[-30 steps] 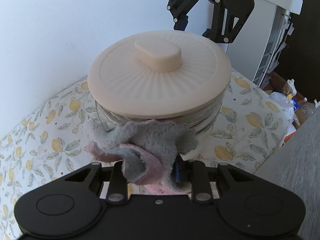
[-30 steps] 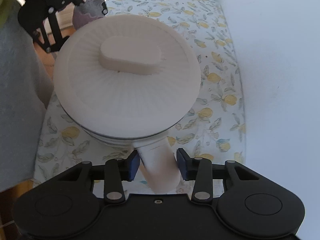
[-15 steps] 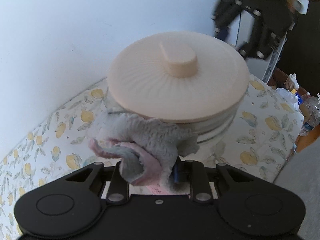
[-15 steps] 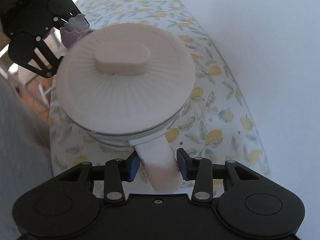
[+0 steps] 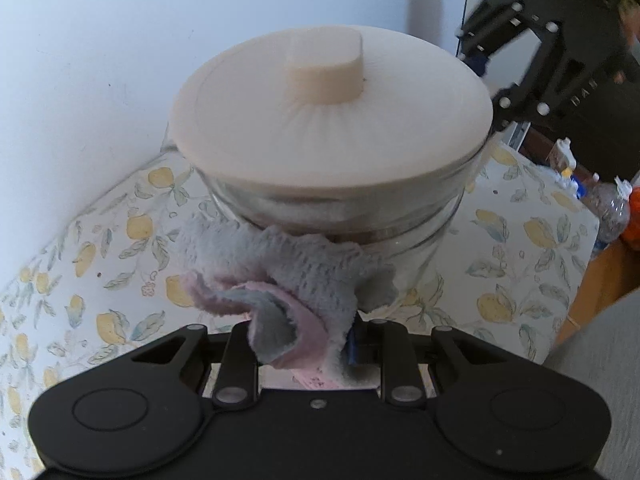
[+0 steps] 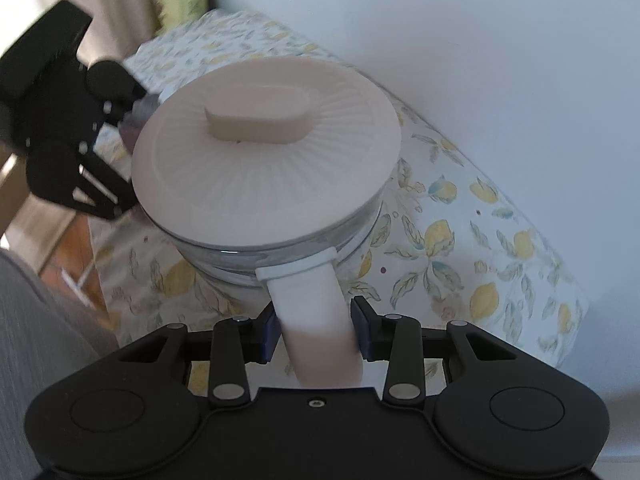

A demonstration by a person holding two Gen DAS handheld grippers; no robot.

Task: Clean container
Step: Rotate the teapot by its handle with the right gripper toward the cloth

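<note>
While the glass container [image 5: 416, 236] stands on the lemon-print tablecloth [image 5: 532, 240] close against a white wall [image 5: 100, 60], it is worked on from two sides. It is capped by a round beige lid [image 5: 332, 120] with fine ribs radiating from an oblong knob [image 5: 324, 68] at the centre.

In the left wrist view, a grey and pink cloth [image 5: 288, 276] is clamped between the nearly closed jaws of the left gripper [image 5: 304, 340], and its bunched front is pressed against the glass side just under the lid's rim. The cloth hides most of the fingers, so only a blue pad is seen at its right edge.

In the right wrist view, the container's white handle [image 6: 316, 320] is seen projecting from a band below the lid toward the camera. It is held between the blue pads [image 6: 269, 336] of the right gripper [image 6: 316, 336], whose jaws are closing, with the pads set against both sides of the handle.

Each gripper is glimpsed, blurred, beyond the container in the other's view. A few bottles [image 5: 608, 208] are seen past the table's far edge in the left wrist view, too small to be told apart clearly.
</note>
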